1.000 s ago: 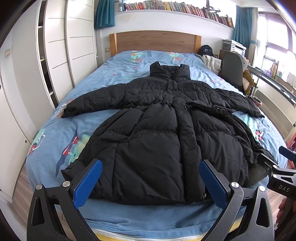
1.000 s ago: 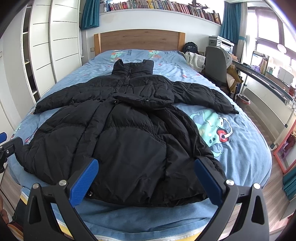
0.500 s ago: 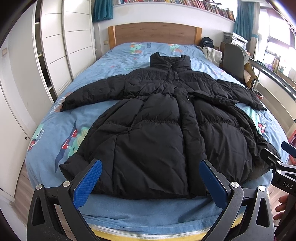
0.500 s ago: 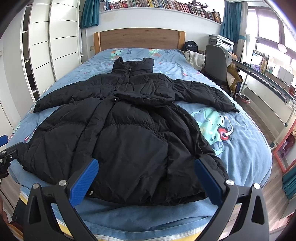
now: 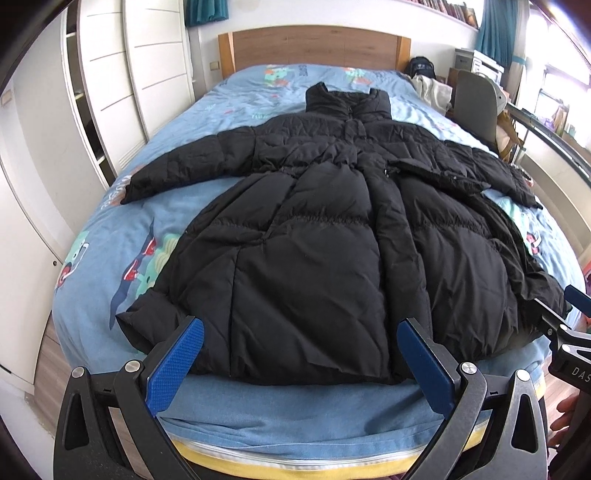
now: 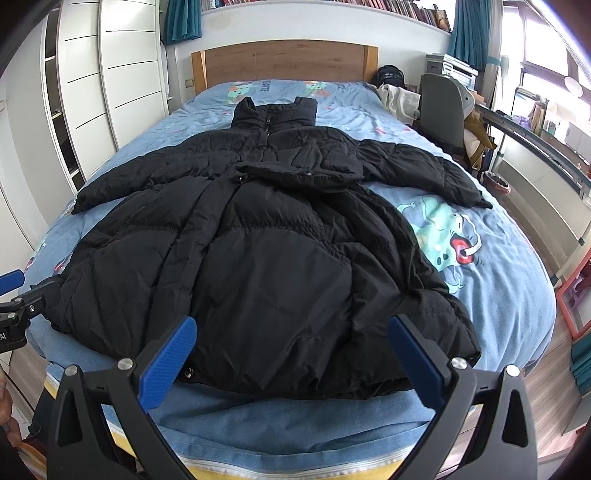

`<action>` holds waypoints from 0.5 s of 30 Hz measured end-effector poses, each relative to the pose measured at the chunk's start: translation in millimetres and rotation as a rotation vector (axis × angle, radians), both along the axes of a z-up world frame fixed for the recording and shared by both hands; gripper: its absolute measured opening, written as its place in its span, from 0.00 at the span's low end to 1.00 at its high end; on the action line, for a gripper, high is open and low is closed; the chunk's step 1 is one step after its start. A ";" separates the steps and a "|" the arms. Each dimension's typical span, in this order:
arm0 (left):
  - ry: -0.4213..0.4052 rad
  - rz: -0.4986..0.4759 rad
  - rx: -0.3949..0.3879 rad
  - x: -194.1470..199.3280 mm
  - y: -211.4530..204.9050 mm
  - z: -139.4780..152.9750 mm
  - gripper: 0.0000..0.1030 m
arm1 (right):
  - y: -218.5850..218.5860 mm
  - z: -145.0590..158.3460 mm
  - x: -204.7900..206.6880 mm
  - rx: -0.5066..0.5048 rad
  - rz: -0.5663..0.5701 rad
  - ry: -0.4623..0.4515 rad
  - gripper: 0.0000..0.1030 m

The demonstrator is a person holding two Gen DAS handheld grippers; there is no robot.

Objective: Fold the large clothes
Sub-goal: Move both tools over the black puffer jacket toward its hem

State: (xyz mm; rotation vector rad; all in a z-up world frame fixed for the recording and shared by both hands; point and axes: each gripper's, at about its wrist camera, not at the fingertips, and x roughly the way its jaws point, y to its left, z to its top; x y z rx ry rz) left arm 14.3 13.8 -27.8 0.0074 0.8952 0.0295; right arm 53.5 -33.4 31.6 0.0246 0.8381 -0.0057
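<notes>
**Black coat spread flat on the bed, both tools wide and empty**

A long black padded coat (image 5: pixel 325 236) lies face up on a bed (image 5: pixel 110 258) covered with a blue cartoon-print sheet. Its collar points toward the wooden headboard (image 5: pixel 314 46), and its hem lies near the foot of the bed, close to the cameras. Both sleeves stretch out sideways: one sleeve (image 5: pixel 184 166) reaches toward the white wardrobe (image 5: pixel 140 74), the other sleeve (image 6: pixel 424 170) reaches toward the grey chair (image 6: pixel 443 107) at the far bedside. The front is closed, with a flap of fabric folded across the chest.

The left tool (image 5: pixel 299 354) hovers above the hem on the wardrobe side, its blue pads spread wide with nothing between them. The right tool (image 6: pixel 291 354) hovers above the hem on the window side, likewise spread wide and gripping nothing. Whether either tool touches the fabric cannot be told. Each tool appears at the edge of the other's view, just beside a bottom corner of the coat.

A shelf of books (image 6: pixel 406 9) runs along the wall above the headboard, between teal curtains (image 6: pixel 183 20).
</notes>
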 end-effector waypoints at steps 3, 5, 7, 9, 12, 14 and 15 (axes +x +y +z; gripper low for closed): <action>0.028 -0.002 -0.001 2.7 0.7 -5.1 1.00 | -0.6 -4.3 1.7 0.013 -0.001 0.021 1.00; 0.035 -0.002 0.003 4.0 0.0 -6.7 0.99 | -1.0 -6.8 2.6 0.015 -0.001 0.032 1.00; 0.050 -0.003 0.003 5.9 -0.1 -8.9 0.99 | -0.4 -9.7 4.0 0.013 0.000 0.043 1.00; 0.066 -0.002 0.001 7.5 0.3 -11.2 0.99 | 0.1 -12.6 5.6 0.013 0.001 0.054 1.00; 0.082 0.001 -0.004 9.8 2.1 -15.2 0.99 | 0.1 -16.2 7.7 0.015 0.001 0.070 1.00; 0.089 0.003 -0.012 10.4 3.4 -16.8 0.99 | 0.0 -18.6 9.3 0.017 0.000 0.077 1.00; 0.093 0.004 -0.014 11.1 3.8 -17.3 1.00 | 0.1 -19.8 9.7 0.018 0.000 0.082 1.00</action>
